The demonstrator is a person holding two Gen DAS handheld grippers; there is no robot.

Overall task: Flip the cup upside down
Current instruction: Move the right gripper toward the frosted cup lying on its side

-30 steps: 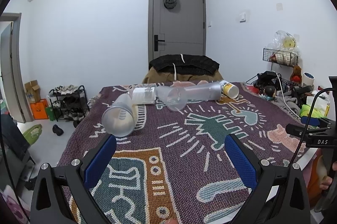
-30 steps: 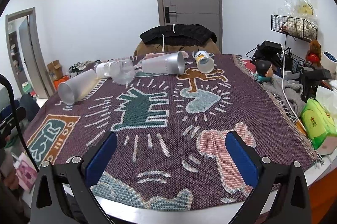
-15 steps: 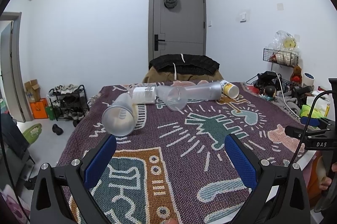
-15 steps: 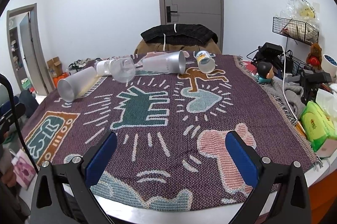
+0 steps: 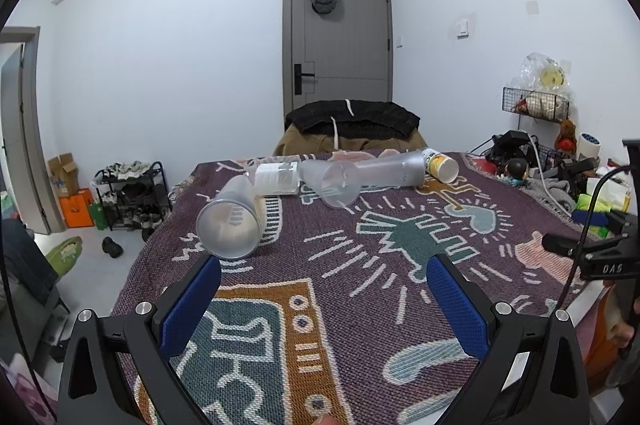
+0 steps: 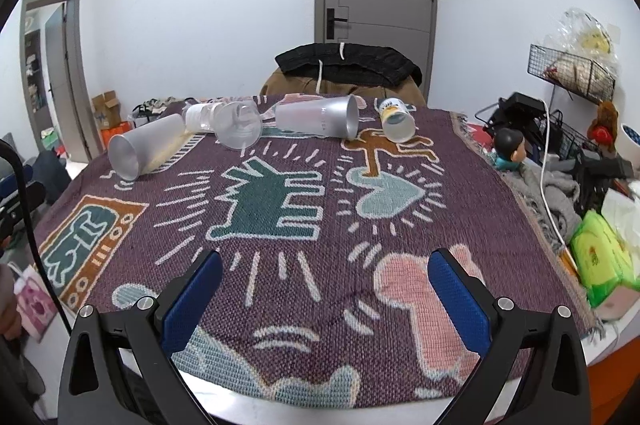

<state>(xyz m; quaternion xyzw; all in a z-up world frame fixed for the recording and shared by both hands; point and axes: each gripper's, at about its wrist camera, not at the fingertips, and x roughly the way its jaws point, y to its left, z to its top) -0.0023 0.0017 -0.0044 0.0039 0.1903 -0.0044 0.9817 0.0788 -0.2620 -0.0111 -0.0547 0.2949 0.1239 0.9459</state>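
Several cups lie on their sides at the far end of a patterned cloth. A frosted cup [image 5: 230, 221] [image 6: 144, 151] lies nearest on the left, mouth toward me. A clear cup [image 5: 334, 183] [image 6: 240, 129], a tall frosted cup [image 5: 394, 171] [image 6: 320, 121], a small yellow-and-white cup [image 5: 440, 165] [image 6: 396, 125] and a clear jar [image 5: 276, 179] [image 6: 202, 117] lie behind. My left gripper [image 5: 324, 281] is open and empty, short of the nearest frosted cup. My right gripper [image 6: 324, 275] is open and empty near the front edge.
The patterned cloth [image 6: 280, 201] covers the table. A chair with a black jacket [image 6: 348, 65] stands behind the table. Clutter, a cable and a green tissue pack [image 6: 600, 257] sit at the right edge. A shoe rack [image 5: 132, 193] stands on the floor left.
The right gripper has edged slightly forward and up over the cloth. The left gripper is almost still. The cups have not moved.
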